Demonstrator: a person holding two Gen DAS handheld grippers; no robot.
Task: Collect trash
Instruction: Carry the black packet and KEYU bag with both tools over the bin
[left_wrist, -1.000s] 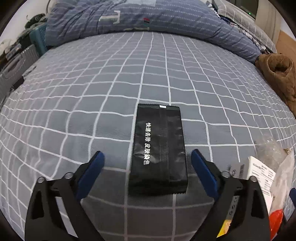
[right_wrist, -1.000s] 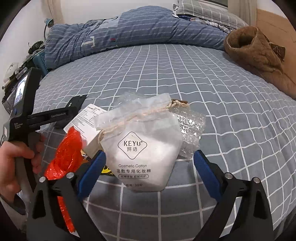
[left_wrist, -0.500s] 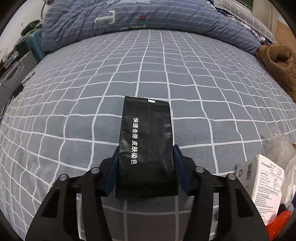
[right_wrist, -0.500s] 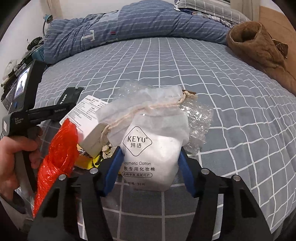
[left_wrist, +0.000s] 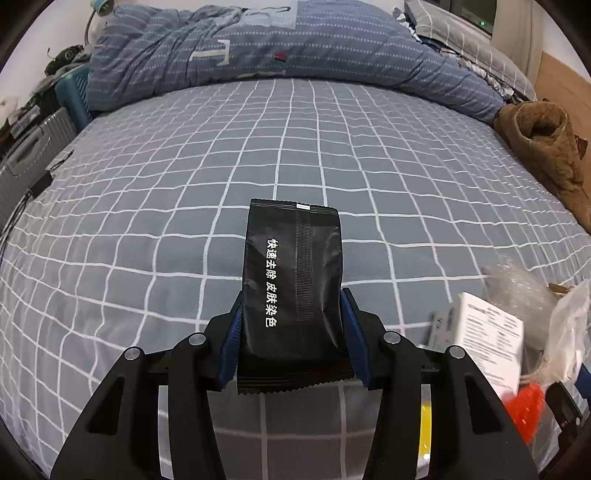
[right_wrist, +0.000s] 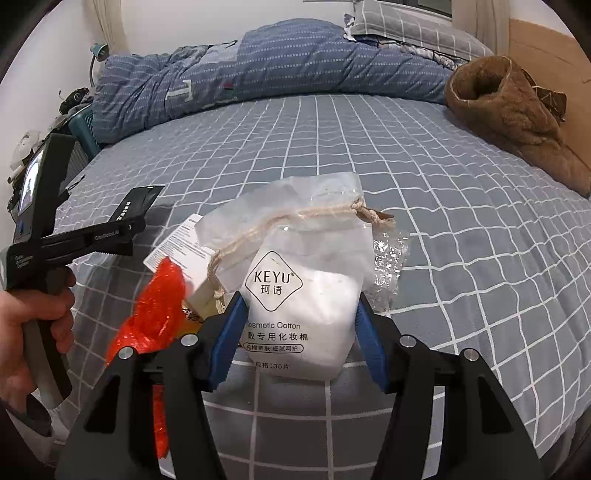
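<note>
Running straight ahead from the left gripper (left_wrist: 291, 332), the black sachet (left_wrist: 293, 280) sits clenched lengthwise; the right gripper (right_wrist: 299, 328) clamps the cotton-pad bag (right_wrist: 303, 291) by its base.

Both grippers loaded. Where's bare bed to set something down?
Free: checked grey sheet from the black foil sachet up to the rolled blue quilt, right to the brown fleece garment. Crowded: white cotton-pad pouch, orange wrapper, white box.
</note>
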